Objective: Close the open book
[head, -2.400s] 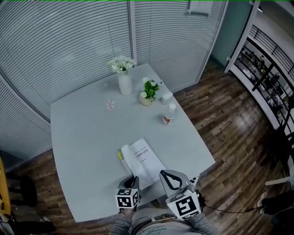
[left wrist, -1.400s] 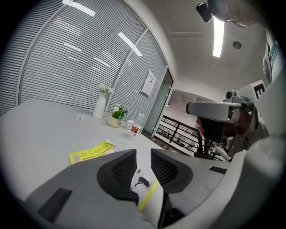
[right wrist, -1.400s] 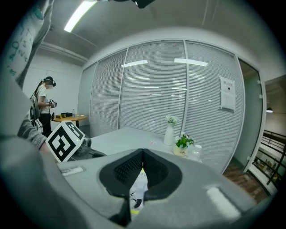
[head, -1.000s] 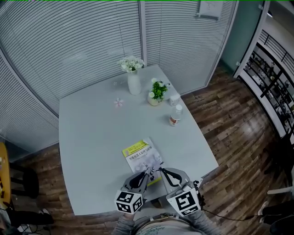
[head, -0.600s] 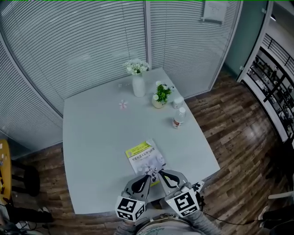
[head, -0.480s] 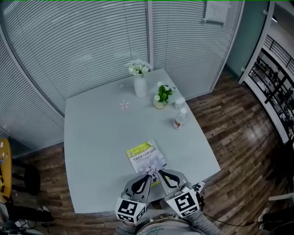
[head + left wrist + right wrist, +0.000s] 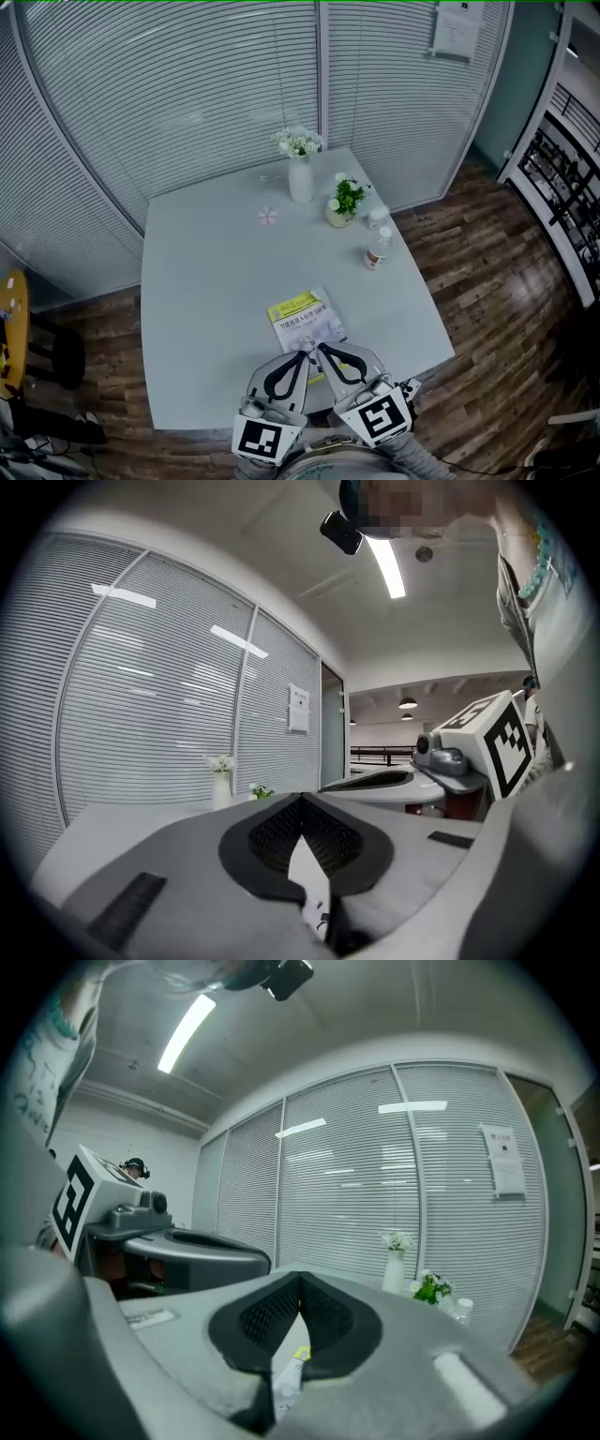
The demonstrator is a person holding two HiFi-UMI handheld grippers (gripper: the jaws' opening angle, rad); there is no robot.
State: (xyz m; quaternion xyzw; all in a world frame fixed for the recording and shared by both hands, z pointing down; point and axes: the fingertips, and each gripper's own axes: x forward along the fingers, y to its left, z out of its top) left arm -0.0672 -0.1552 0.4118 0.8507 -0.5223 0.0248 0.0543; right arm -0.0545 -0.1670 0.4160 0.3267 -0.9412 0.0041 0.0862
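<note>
Up front on the counter (image 7: 202, 281): book (image 7: 307, 322) lies closed, cover up.
Left gripper (image 7: 304, 354): jaws pinched together, empty, pointing roughly level.
Right gripper (image 7: 321, 349): same deal, closed on nothing, tips just beside the left's.

The book (image 7: 306, 322) is lying on the table (image 7: 197, 300), toward its near edge and slightly right of centre. A vase of flowers (image 7: 300, 173) is standing at the far side, with a small flower-shaped piece (image 7: 269, 216) lying nearer, to its left. A potted plant (image 7: 347, 202) is sitting right of the vase, a small jar (image 7: 378, 217) just beside it, and a bottle (image 7: 378, 249) is standing nearer, by the right edge. The left gripper (image 7: 306, 353) and right gripper (image 7: 320, 348) are hanging side by side above the near edge, tips converging over the book's near end. A shelf rack (image 7: 562, 202) is standing well off to the right.
</note>
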